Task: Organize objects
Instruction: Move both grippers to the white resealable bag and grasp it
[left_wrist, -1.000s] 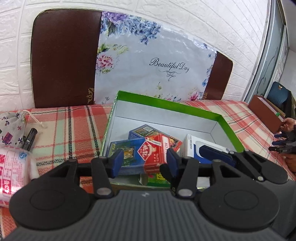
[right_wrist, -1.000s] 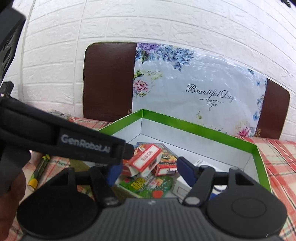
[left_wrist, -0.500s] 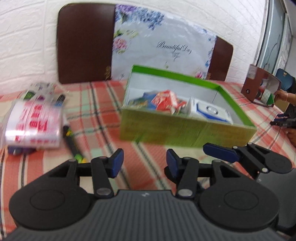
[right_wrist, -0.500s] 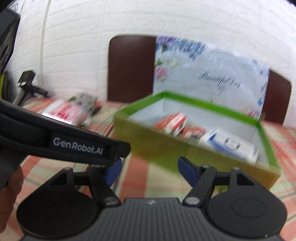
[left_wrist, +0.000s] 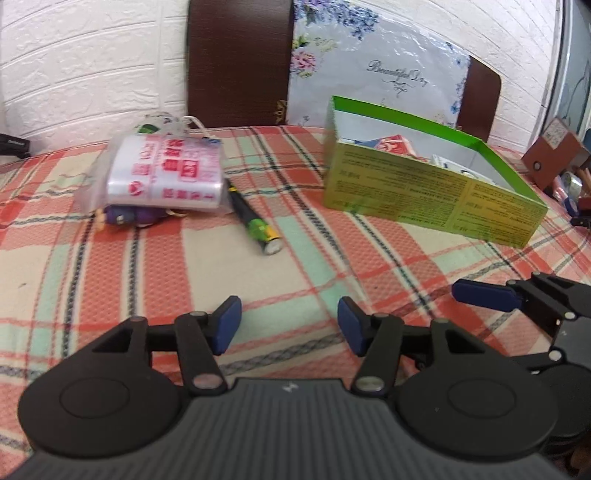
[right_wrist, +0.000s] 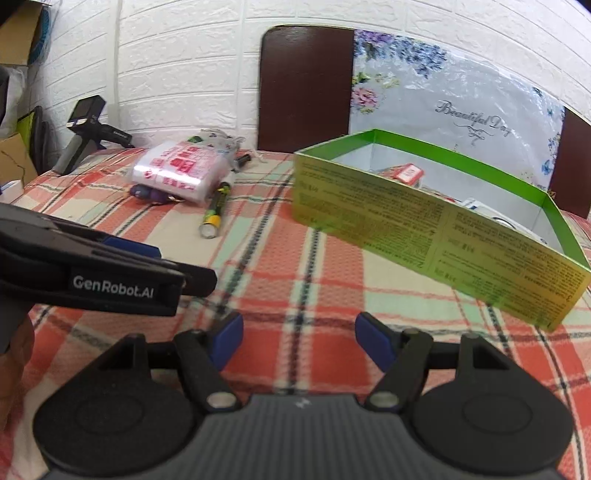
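Note:
A green box (left_wrist: 428, 192) (right_wrist: 436, 221) stands on the plaid cloth and holds a red carton (right_wrist: 406, 172) and a white box (right_wrist: 484, 212). Left of it lie a clear pack with pink print (left_wrist: 166, 173) (right_wrist: 181, 173), a black and green marker (left_wrist: 255, 221) (right_wrist: 216, 206) and a purple object (left_wrist: 129, 218) under the pack's near edge. My left gripper (left_wrist: 288, 328) is open and empty, low over the cloth near the front. My right gripper (right_wrist: 299, 341) is open and empty, beside it to the right (left_wrist: 484, 295).
A floral board (right_wrist: 443, 96) and a brown board (left_wrist: 240, 59) lean on the white brick wall behind. A black handheld device (right_wrist: 85, 136) stands at the far left. A brown box (left_wrist: 554, 155) sits at the far right. The plaid cloth (left_wrist: 110, 280) covers the table.
Both grippers have pulled back from over the green box and swung left. The box now stands farther off at the right, and the pack and marker have come into view.

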